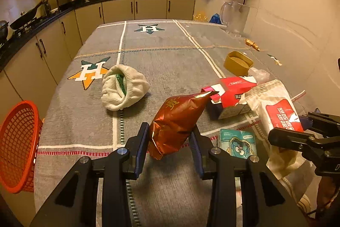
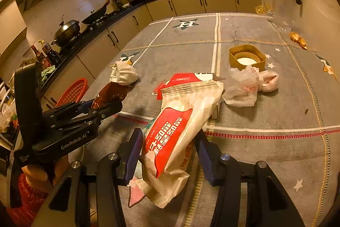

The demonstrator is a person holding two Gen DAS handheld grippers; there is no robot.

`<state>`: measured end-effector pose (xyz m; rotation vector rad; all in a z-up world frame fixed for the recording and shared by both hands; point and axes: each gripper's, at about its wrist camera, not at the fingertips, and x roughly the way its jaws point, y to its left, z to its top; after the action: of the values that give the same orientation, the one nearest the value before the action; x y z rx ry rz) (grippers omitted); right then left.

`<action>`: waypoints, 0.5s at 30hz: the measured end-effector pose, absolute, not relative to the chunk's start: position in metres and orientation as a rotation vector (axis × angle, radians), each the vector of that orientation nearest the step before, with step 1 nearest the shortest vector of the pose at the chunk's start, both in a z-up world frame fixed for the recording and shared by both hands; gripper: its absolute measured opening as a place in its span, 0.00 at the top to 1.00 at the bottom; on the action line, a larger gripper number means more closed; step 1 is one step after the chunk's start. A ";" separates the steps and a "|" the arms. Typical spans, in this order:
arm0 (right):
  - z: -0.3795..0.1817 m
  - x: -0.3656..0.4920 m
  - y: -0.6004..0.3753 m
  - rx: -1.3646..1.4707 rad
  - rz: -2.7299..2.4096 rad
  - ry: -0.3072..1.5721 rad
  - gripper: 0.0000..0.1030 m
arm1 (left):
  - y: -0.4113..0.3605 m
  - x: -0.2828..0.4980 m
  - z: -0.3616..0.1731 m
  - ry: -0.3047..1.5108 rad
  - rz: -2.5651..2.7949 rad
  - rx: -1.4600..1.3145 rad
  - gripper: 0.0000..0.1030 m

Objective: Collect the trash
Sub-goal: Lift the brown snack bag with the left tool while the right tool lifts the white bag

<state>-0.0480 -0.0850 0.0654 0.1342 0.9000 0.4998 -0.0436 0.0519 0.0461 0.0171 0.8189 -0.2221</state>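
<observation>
My left gripper (image 1: 171, 137) is shut on a shiny brown foil snack bag (image 1: 177, 120), its tip pointing at a red and white carton (image 1: 230, 92). It also shows in the right wrist view (image 2: 102, 106) with the brown bag (image 2: 112, 93). My right gripper (image 2: 169, 142) is shut on a white and red wipes packet (image 2: 176, 135); in the left wrist view the right gripper (image 1: 301, 131) sits at the right edge beside that packet (image 1: 278, 112). A teal sachet (image 1: 238, 143) lies between the grippers. A red mesh basket (image 1: 18, 146) hangs at the table's left edge.
A white knit cloth (image 1: 123, 88), a tan round box (image 1: 238, 62), crumpled clear plastic bags (image 2: 244, 86), gold wrappers (image 2: 298, 39) and a clear pitcher (image 1: 234, 14) lie on the grey tablecloth (image 1: 161, 52). Kitchen counters run along the left and back.
</observation>
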 end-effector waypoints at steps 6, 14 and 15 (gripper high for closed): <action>0.069 -0.051 -0.080 0.122 0.505 0.889 0.47 | 0.053 -0.049 0.048 0.812 -0.224 0.012 0.65; 0.070 -0.052 -0.072 0.111 0.519 0.888 0.47 | 0.059 -0.053 0.049 0.808 -0.219 0.003 0.65; 0.070 -0.052 -0.071 0.110 0.519 0.887 0.47 | 0.060 -0.053 0.049 0.808 -0.218 0.001 0.65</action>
<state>-0.0518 -0.0712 0.0702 0.1096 0.8874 0.5189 -0.0532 0.0601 0.0489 0.0014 0.8077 -0.2176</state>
